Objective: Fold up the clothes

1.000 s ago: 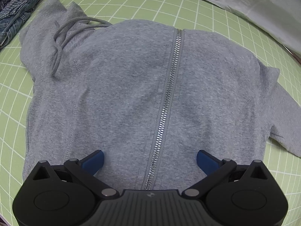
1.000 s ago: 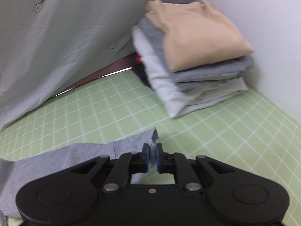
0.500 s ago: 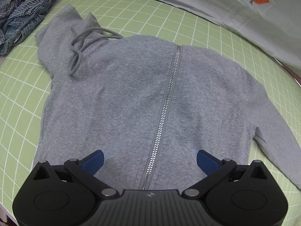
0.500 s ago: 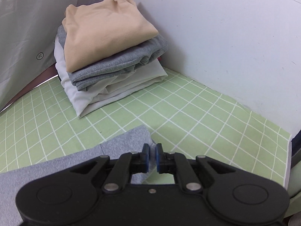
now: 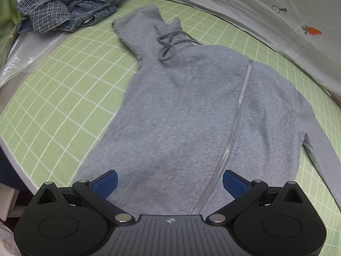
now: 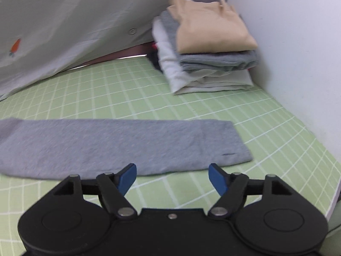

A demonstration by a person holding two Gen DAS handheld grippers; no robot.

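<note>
Hovering with both sets of fingers wide, left gripper (image 5: 169, 182) over the hem, right gripper (image 6: 172, 176) near the sleeve (image 6: 119, 145), I judge the flat-lying gray hoodie (image 5: 191, 117) soft, floppy, best pinched at its cuff.

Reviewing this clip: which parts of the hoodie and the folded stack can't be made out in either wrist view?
- Gray hoodie hem, left wrist view: hidden behind the left hand-held gripper.
- Its left sleeve: not visible there.
- Sleeve shoulder end, right wrist view: cut by the left edge.
- Folded stack: motion-blurred, lower layers uncountable.
</note>
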